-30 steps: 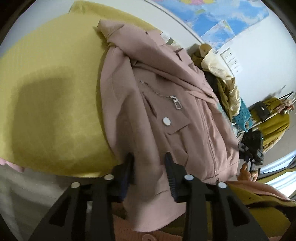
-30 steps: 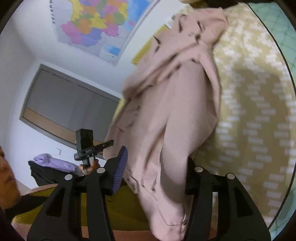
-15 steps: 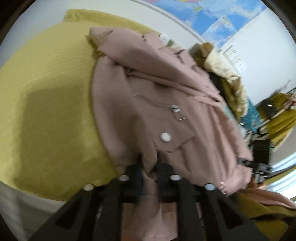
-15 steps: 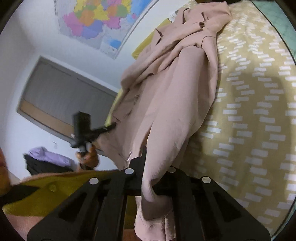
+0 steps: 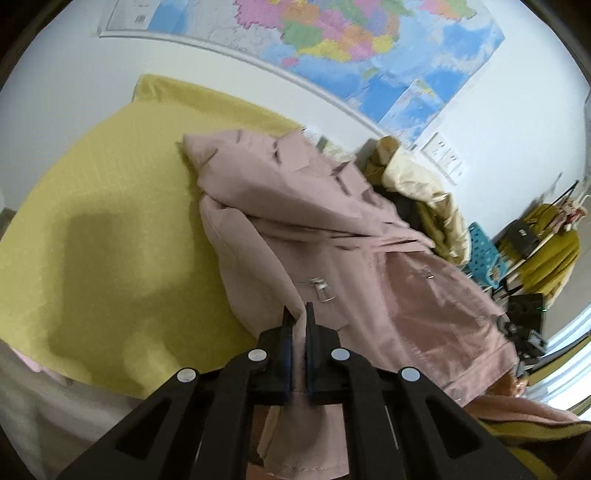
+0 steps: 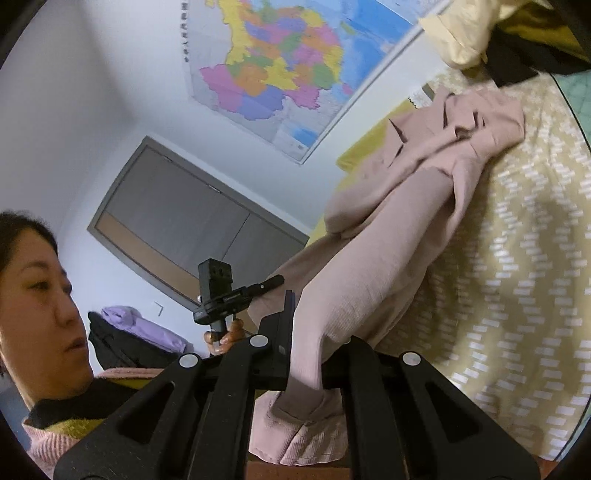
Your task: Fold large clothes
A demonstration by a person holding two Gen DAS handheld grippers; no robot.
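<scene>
The pink jacket (image 5: pixel 332 236) has lifted off the yellow bedspread (image 5: pixel 110 229), both left gripper (image 5: pixel 300 317) and right gripper (image 6: pixel 306 332) clenched on its hem.

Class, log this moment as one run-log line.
left gripper: shut on pink jacket | right gripper: shut on pink jacket | jacket top: on yellow bedspread

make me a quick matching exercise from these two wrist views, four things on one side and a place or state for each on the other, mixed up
Things:
1. pink jacket
2. map
3. yellow bedspread
4. left gripper

Places or states:
A. hung on the white wall
B. spread over the bed, under the garment
C. shut on a fold of pink fabric
D. pinched at its near edge by both grippers, the rest lying on the bed

Pairs: 1-D, 2-A, 3-B, 4-C
</scene>
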